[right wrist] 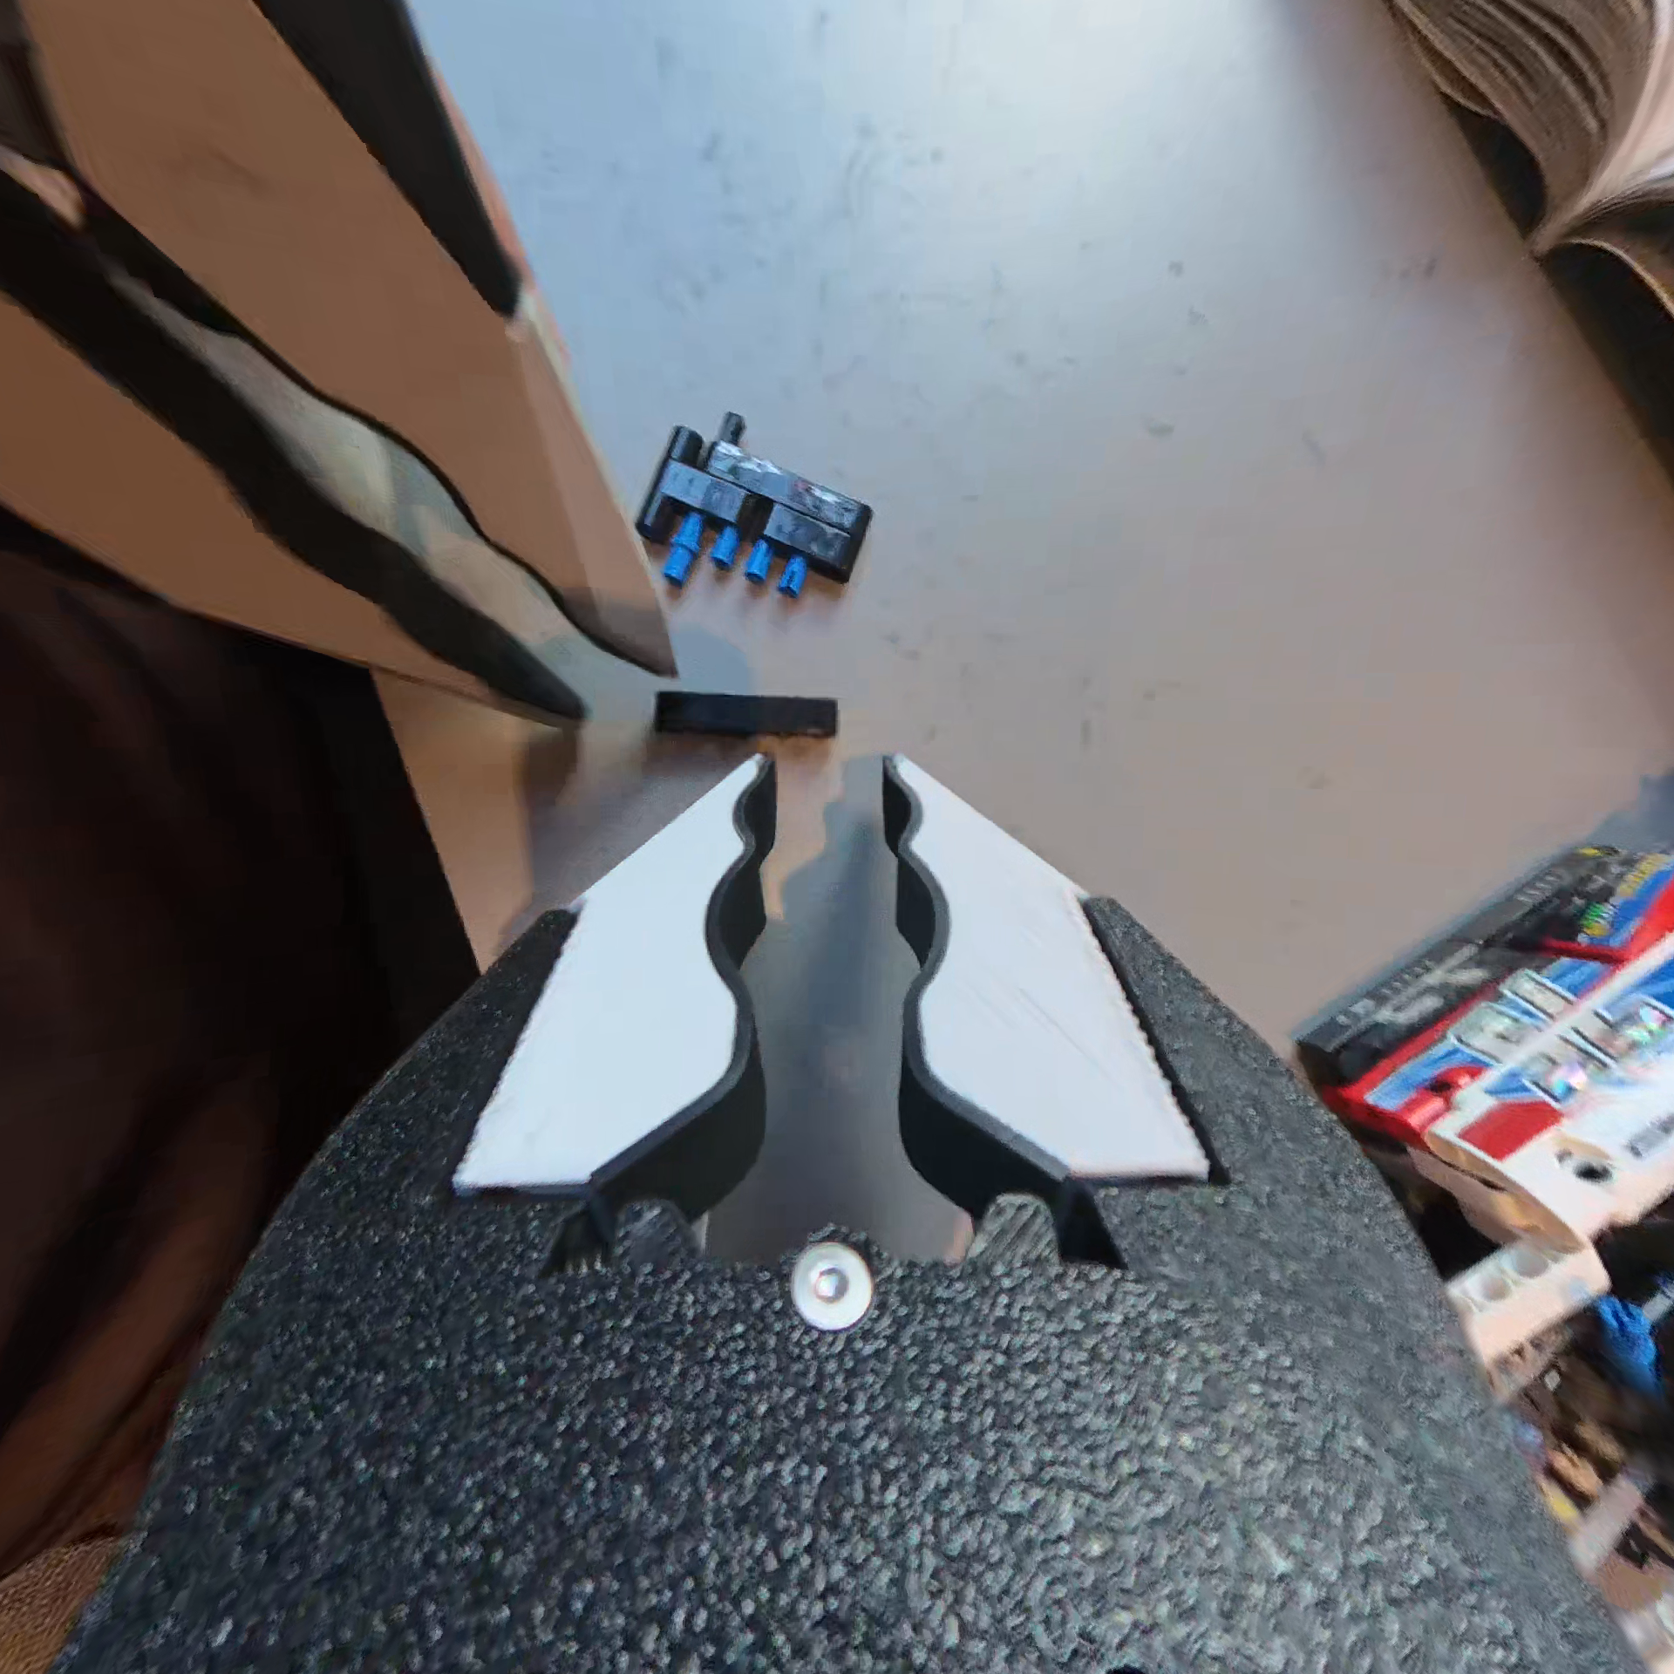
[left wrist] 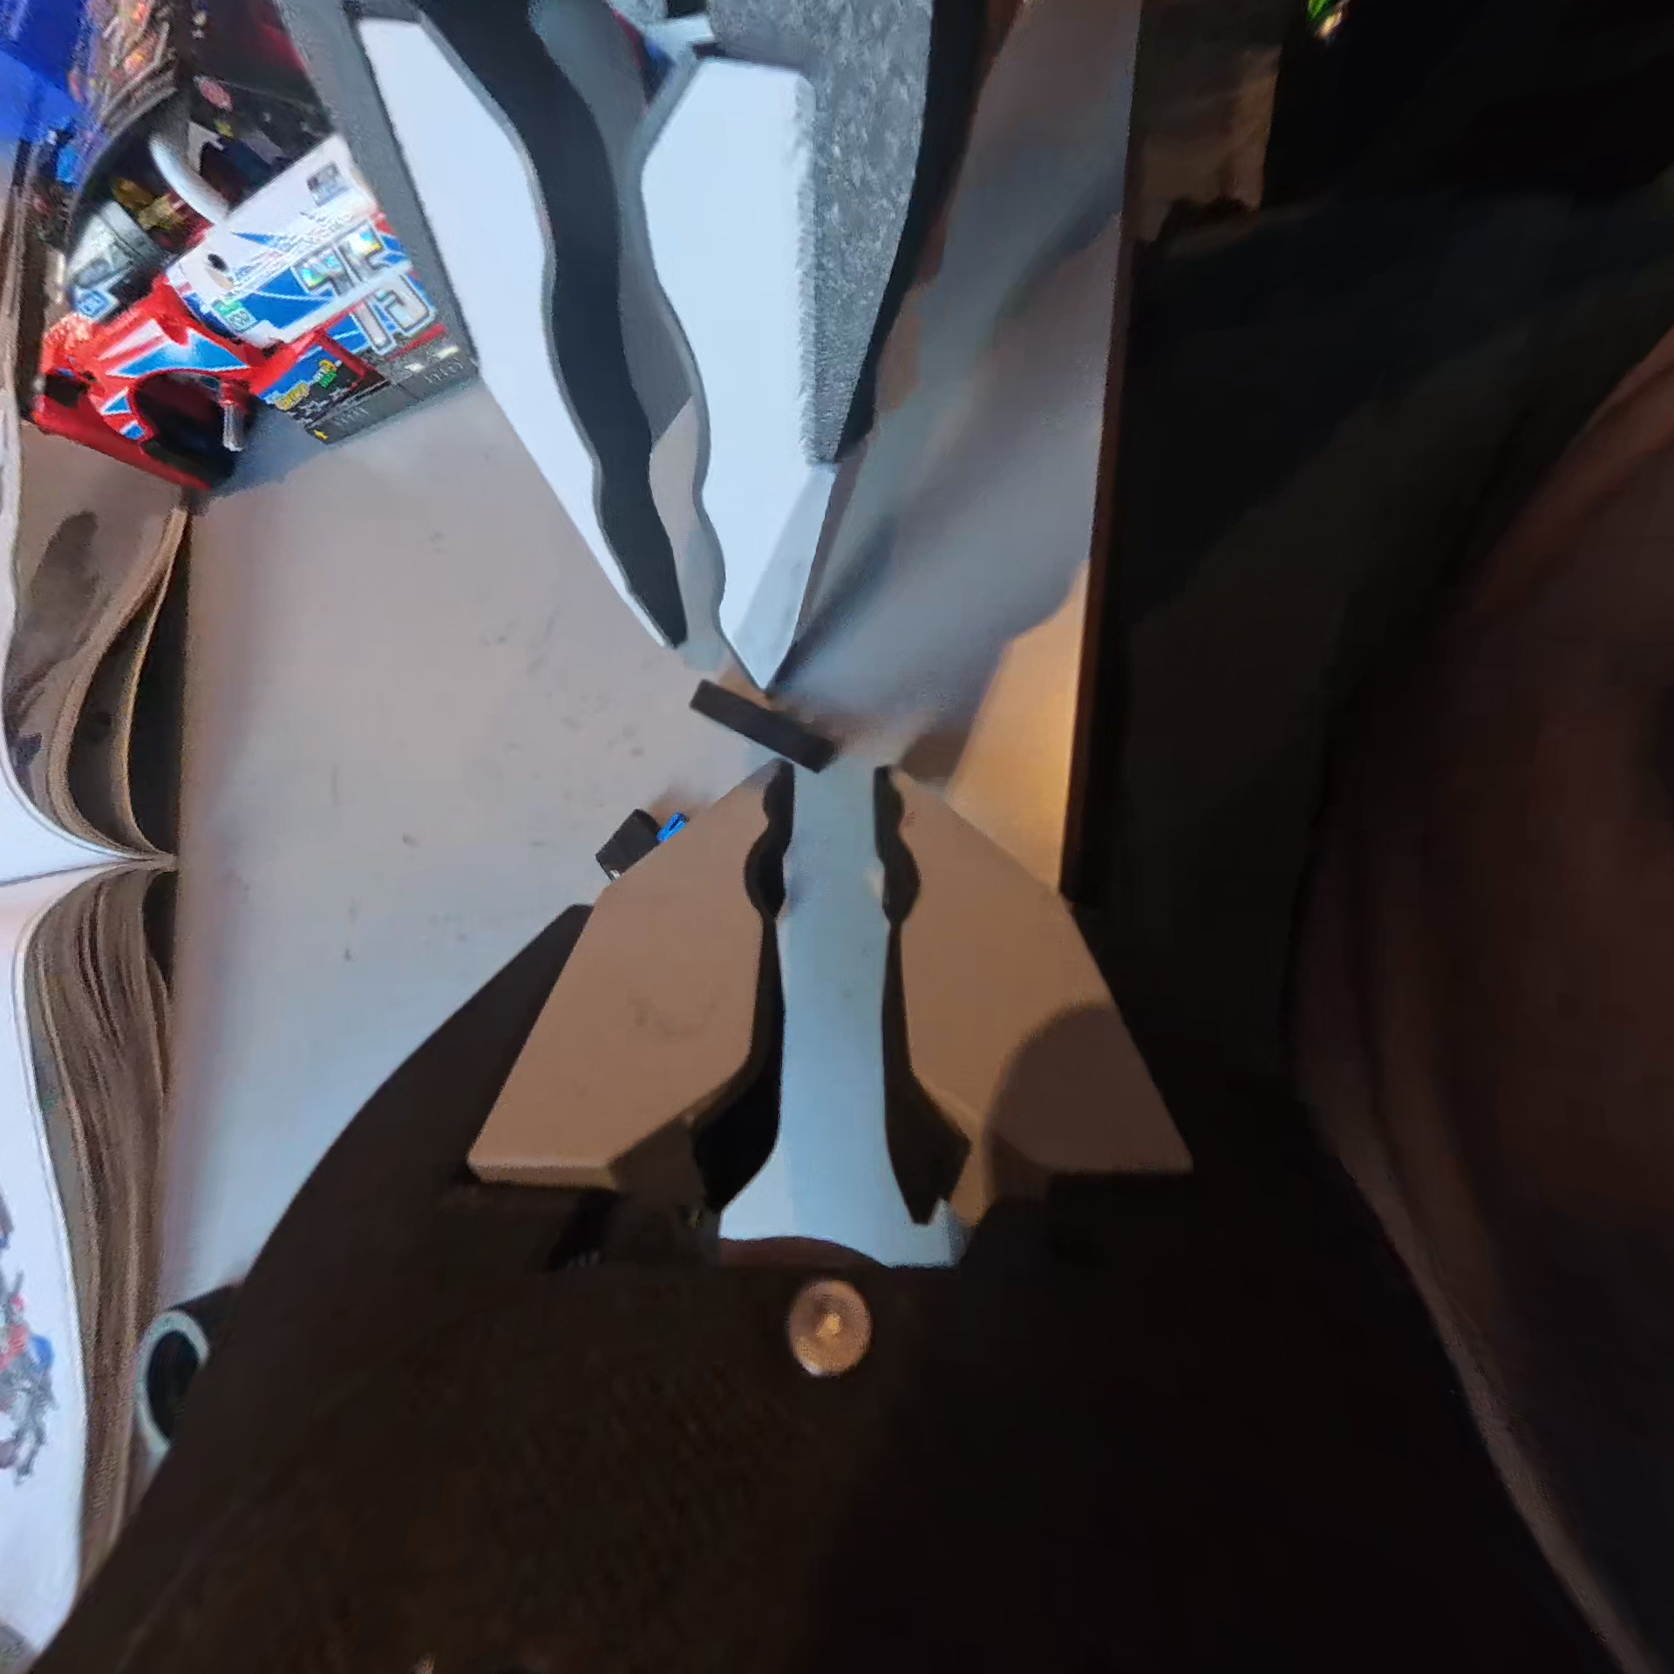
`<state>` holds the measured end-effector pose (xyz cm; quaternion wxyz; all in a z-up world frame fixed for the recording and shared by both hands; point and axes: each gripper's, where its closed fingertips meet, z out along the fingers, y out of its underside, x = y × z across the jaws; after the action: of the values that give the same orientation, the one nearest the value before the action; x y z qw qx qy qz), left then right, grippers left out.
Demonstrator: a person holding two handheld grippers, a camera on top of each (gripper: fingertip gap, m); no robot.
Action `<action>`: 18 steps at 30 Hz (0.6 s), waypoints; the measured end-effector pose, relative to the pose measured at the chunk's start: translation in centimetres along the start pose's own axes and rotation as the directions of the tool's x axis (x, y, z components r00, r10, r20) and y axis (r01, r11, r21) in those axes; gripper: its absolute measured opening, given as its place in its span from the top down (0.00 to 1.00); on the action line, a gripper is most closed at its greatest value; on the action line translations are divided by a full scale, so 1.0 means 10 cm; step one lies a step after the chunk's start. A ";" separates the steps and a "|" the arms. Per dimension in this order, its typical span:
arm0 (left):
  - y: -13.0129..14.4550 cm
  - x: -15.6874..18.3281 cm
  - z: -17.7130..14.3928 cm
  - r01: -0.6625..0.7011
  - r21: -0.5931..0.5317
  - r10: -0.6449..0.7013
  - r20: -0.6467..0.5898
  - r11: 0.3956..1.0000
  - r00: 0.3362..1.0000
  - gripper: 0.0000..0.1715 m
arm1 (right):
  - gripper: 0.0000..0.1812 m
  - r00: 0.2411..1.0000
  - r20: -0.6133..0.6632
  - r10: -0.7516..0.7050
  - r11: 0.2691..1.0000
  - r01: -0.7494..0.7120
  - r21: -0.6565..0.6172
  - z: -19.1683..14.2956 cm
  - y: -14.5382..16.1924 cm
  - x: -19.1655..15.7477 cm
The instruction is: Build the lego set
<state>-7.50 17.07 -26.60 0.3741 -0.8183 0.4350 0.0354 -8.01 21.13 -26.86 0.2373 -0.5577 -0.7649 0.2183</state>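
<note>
A flat black lego piece lies on the pale table, just ahead of my left gripper, which is open and empty. My right gripper reaches in from the top of the left wrist view, its tips close to the far side of the same piece. In the right wrist view the piece lies just ahead of my open, empty right gripper, with the left gripper coming in from the upper left. A black assembly with several blue pins lies farther out; it is partly hidden in the left wrist view.
An open instruction booklet lies to the left, and shows in the right wrist view. A red, white and blue lego car and boxes stand beyond it, also seen at the right. The table edge runs close by. Left tips to right tips: about 5 centimetres.
</note>
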 end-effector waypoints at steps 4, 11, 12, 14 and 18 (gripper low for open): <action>-0.09 -0.12 -0.23 0.071 0.059 -0.069 -0.034 0.996 0.997 0.77 | 0.83 0.999 0.016 0.033 0.999 -0.033 0.018 -0.10 0.02 -0.07; 0.20 -0.42 -0.32 -0.061 0.110 0.090 -0.285 0.992 0.954 0.55 | 0.68 0.983 0.127 0.131 0.982 -0.146 0.116 -0.09 -0.03 -0.22; 0.20 -0.45 -0.29 -0.065 0.134 0.106 -0.325 0.989 0.940 0.55 | 0.68 0.983 0.128 0.132 0.982 -0.147 0.119 -0.06 -0.04 -0.22; 0.22 -0.47 -0.25 -0.073 0.164 0.137 -0.417 0.984 0.899 0.57 | 0.68 0.988 0.104 0.114 0.987 -0.124 0.105 0.00 -0.03 -0.19; 0.26 -0.53 -0.14 -0.086 0.159 0.159 -0.535 0.983 0.830 0.61 | 0.71 0.991 0.101 0.083 0.990 -0.093 0.105 0.06 -0.06 -0.20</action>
<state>-13.11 18.89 -25.10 0.2835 -0.7389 0.5765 -0.2030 -8.31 19.03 -27.15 0.2206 -0.5659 -0.7369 0.2966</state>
